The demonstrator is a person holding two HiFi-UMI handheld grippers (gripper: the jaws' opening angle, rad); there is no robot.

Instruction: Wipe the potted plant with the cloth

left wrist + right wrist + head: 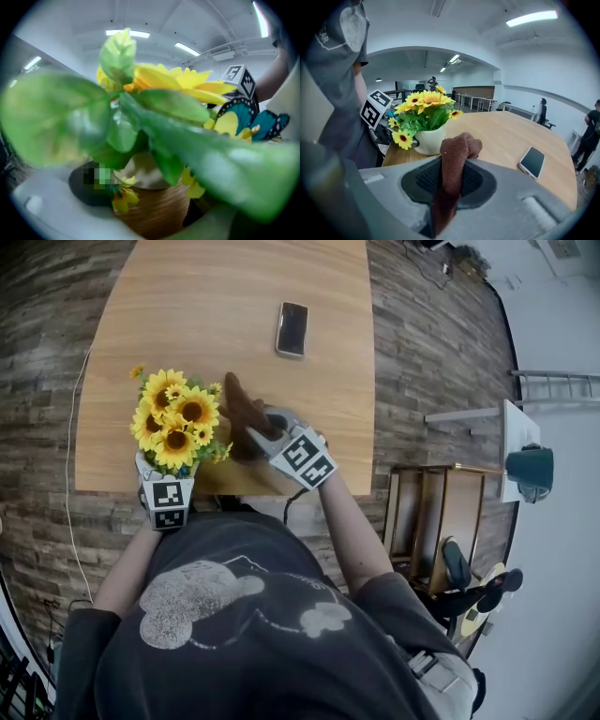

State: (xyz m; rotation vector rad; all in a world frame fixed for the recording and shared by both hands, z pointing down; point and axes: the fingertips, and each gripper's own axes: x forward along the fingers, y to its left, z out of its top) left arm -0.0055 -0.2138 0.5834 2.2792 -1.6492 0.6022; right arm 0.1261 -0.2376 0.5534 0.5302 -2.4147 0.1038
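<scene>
On the head view we see the potted plant (pixel 175 423) at the table's (pixel 234 324) near edge, with the left gripper (pixel 167 482) at its pot and the right gripper (pixel 253 430) just beside it. In the left gripper view we find the jaws wide apart, the pot (pixel 143 171) between them with a gap on each side. In the right gripper view we see the jaws clamped on the brown cloth (pixel 452 161).

PLANT: your potted plant (pixel 176 427) stands upright at the table's (pixel 225 296) near edge, yellow sunflowers, green leaves, cream pot | CLOTH: your cloth (pixel 246 407), brown, bunched, sits pinched between your right gripper's (pixel 450 183) jaws, just beside the blooms
</scene>
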